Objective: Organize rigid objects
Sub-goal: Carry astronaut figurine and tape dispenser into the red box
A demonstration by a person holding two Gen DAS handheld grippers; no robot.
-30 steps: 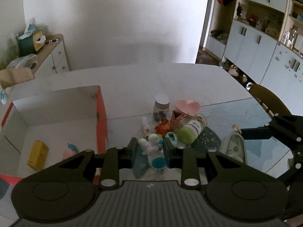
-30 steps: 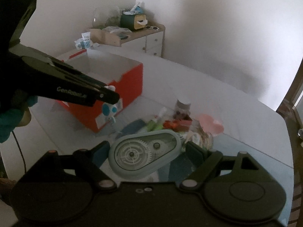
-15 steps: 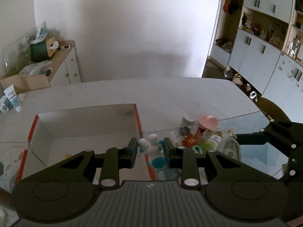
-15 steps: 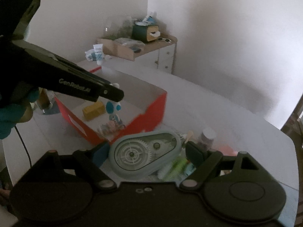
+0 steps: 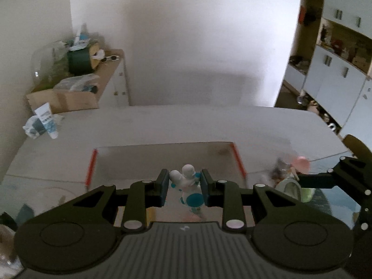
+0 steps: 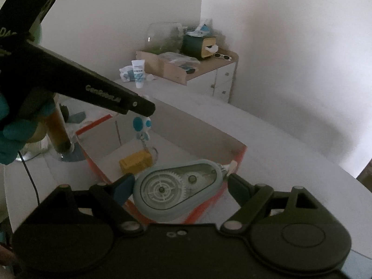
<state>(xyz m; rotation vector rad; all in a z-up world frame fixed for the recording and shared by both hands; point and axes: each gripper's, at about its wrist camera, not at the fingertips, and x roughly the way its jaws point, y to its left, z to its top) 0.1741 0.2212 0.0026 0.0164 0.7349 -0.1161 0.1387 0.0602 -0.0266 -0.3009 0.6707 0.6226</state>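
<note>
Jaws, left gripper (image 5: 184, 183): pinching white-and-blue toy figure (image 5: 187, 181), hanging over red-edged cardboard box (image 5: 236, 157). Right gripper (image 6: 180, 182): clamped on correction tape dispenser (image 6: 176, 187), long axis across jaws, above near box corner. Left nearer drop point. Yellow block (image 6: 136, 161) on box floor below; judged no obstruction.

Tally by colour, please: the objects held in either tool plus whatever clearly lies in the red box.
White-and-blue: 1, figurine in the left tool
Teal: 1, correction tape dispenser in the right tool
Yellow: 1, block in the red box
Total: 3; the rest of the box floor is hidden or blurred.
</note>
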